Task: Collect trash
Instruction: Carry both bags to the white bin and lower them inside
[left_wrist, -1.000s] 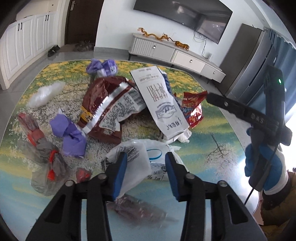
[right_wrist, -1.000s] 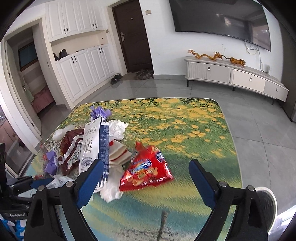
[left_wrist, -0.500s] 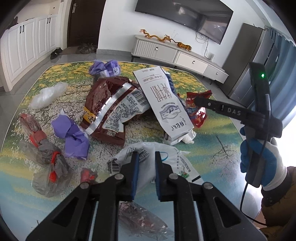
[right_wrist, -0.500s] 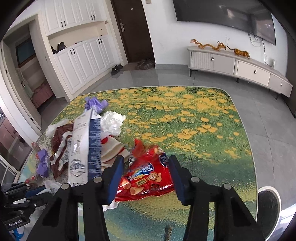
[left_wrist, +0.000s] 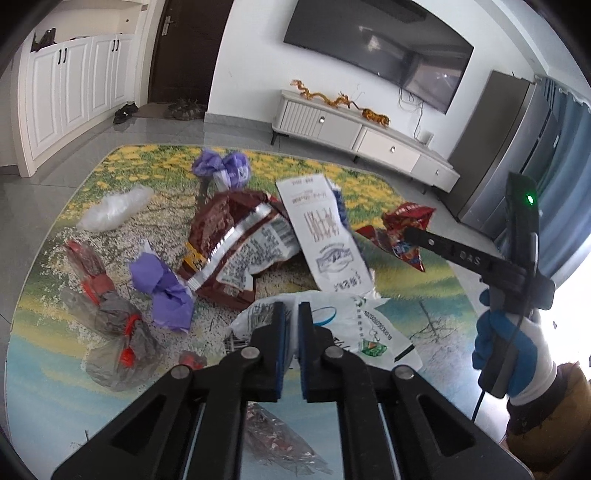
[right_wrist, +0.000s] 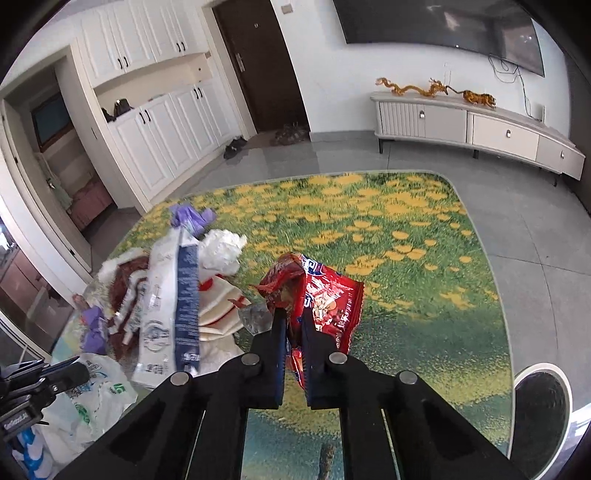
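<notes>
The red snack packet (right_wrist: 325, 295) is glossy, crinkled foil-plastic; the white bag (left_wrist: 343, 325) is thin, soft printed plastic; the brown packet (left_wrist: 236, 243) shows a shiny silver strip; the table (right_wrist: 424, 258) has a smooth, glossy printed top; the purple wads (left_wrist: 166, 291) look matt and crumpled.

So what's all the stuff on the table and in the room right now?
White printed plastic bag: one, near table edge, pinched by left jaws.
Red snack packet: one, lifted, pinched by right jaws.
Brown foil packet: one, mid-table.
Long white paper bag: one, lying over the brown packet.
Purple crumpled wrappers: three, table's left and far side.
Clear crumpled plastic: one, far left.
Grey-red plastic bags: a bunch, near left.
Flower-print table: one.
Black television: one, on wall.
Left gripper: shut.
Right gripper: shut.
Blue-white gloved hand: one, holding the right gripper.
</notes>
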